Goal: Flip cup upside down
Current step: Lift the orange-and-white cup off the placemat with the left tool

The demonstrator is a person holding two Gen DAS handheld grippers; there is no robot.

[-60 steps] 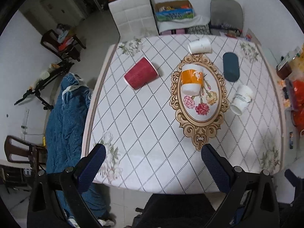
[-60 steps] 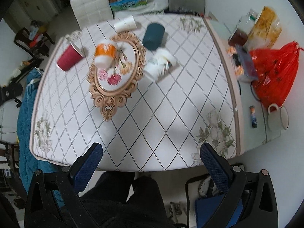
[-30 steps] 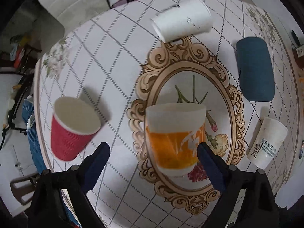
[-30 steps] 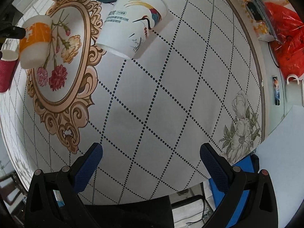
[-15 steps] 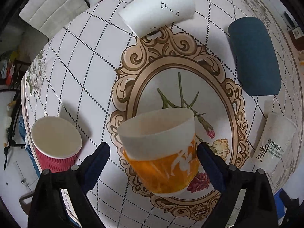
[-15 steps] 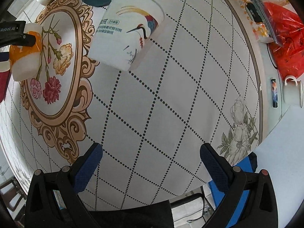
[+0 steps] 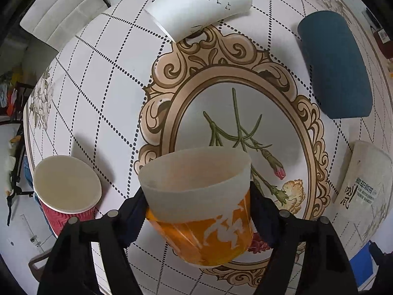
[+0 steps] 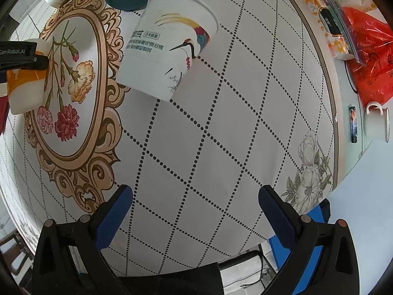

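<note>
An orange and white cup (image 7: 201,211) lies on its side on the oval flower print (image 7: 245,127) of the tablecloth, its open mouth towards the far side. My left gripper (image 7: 199,211) has closed on it, one finger on each side of the orange band. The same cup (image 8: 24,83) shows at the far left of the right wrist view with the left gripper's black finger across it. My right gripper (image 8: 195,211) is open and empty above the tablecloth, short of a white paper cup with a crane print (image 8: 167,49) that lies on its side.
A red ribbed cup (image 7: 66,191) lies left of the orange cup, a white cup with bird marks (image 7: 199,5) at the far side, a dark teal cup (image 7: 336,64) to the right. A red plastic bag (image 8: 366,49), a white mug (image 8: 375,123) and boxes sit beyond the table's right edge.
My left gripper came down from high above the table to the orange cup and its fingers shut on it. My right gripper moved in closer to the crane-print cup and stayed open.
</note>
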